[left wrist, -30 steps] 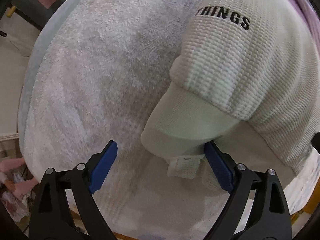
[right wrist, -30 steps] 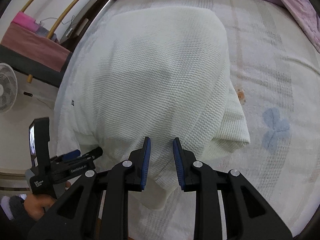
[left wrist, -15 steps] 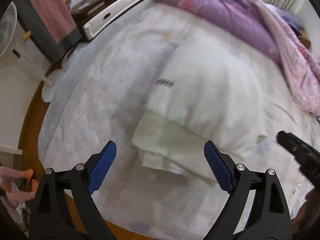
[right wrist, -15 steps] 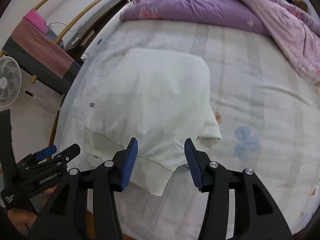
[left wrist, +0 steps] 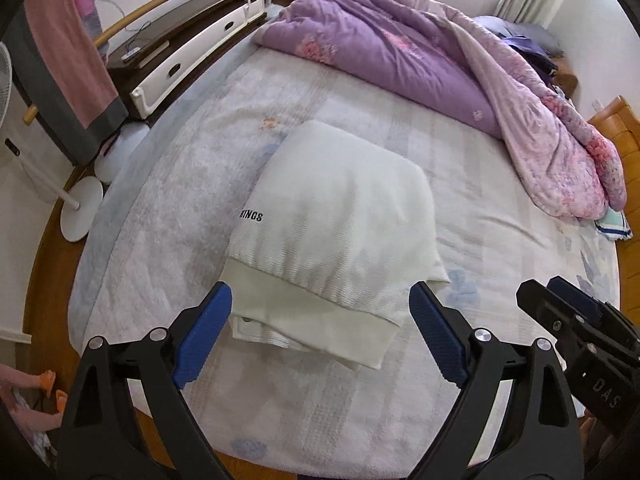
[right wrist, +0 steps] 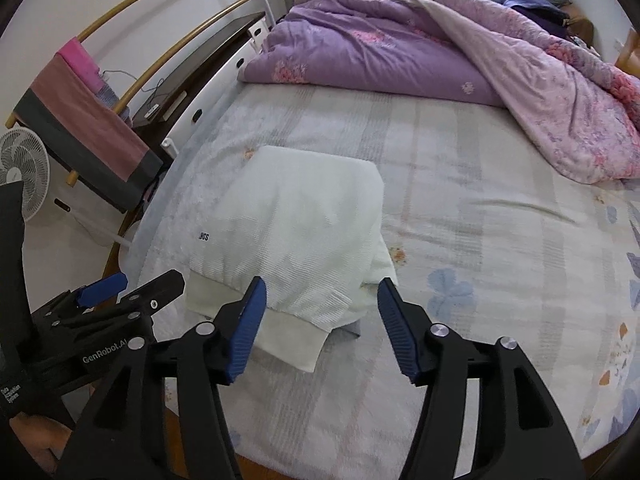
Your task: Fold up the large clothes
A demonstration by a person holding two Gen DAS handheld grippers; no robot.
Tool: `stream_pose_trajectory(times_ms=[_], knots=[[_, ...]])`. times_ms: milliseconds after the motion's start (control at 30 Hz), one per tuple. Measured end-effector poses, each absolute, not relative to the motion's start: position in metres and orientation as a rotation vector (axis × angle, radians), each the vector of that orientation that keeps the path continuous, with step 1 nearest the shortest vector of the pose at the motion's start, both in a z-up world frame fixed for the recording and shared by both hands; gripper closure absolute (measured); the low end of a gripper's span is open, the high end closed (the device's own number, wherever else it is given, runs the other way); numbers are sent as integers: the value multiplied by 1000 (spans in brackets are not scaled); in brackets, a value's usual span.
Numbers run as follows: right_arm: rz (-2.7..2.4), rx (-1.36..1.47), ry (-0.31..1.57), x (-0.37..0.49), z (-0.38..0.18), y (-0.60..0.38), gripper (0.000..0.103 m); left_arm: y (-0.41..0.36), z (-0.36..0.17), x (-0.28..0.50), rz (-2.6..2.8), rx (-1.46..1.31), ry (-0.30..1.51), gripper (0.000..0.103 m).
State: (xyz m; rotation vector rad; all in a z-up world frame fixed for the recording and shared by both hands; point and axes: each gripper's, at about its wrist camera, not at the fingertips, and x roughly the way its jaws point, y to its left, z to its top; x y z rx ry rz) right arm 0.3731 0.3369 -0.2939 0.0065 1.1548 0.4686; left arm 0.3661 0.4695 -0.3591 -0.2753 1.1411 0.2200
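Note:
A white waffle-knit sweater [left wrist: 332,224] [right wrist: 292,232] with black lettering lies folded into a rectangle near the front of the bed [left wrist: 500,216]. Its ribbed hem faces me. My left gripper [left wrist: 320,332] hangs open above the hem, nothing between its blue pads, and shows at the lower left of the right wrist view [right wrist: 128,284]. My right gripper [right wrist: 320,320] hovers above the sweater's near right corner; its jaws are opening with nothing between them. It also appears at the lower right of the left wrist view [left wrist: 560,300].
A purple quilt [left wrist: 420,52] [right wrist: 400,48] is bunched across the back and right of the bed. At the left stand a dark cabinet with white drawers [left wrist: 180,52], a rack with pink towels [left wrist: 68,52] and a white fan [right wrist: 20,168]. Wooden floor borders the bed's front.
Both grippers have risen away from the sweater, so the whole bed now shows. The right jaws widened from nearly shut around the cloth. The sweater stays folded on the bed.

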Motion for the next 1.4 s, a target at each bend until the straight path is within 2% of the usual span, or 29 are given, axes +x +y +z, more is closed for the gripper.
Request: stream_pose_trajectory(times_ms=[133,267,433,500,967,1400], knots=[[465,7,1140,366,-276,331,38,461,-338,361,199,-257,1124,12],[457,22,1098,356,-254,323,25,456,-319,357,181,-243,1107,12],[431,49,1080,347,-240,315,22,448,-303,351,173,-207,1093,11],[418,63,1075,344,-234,309,15,442,-296,348,164,-181,1086,11],[341,83,1011,330,-184,253,15,390,-244,343,85,-115,1014,11],[351,21,907,303,-123,195,9,318,-187,322,66,-51,944,10]])
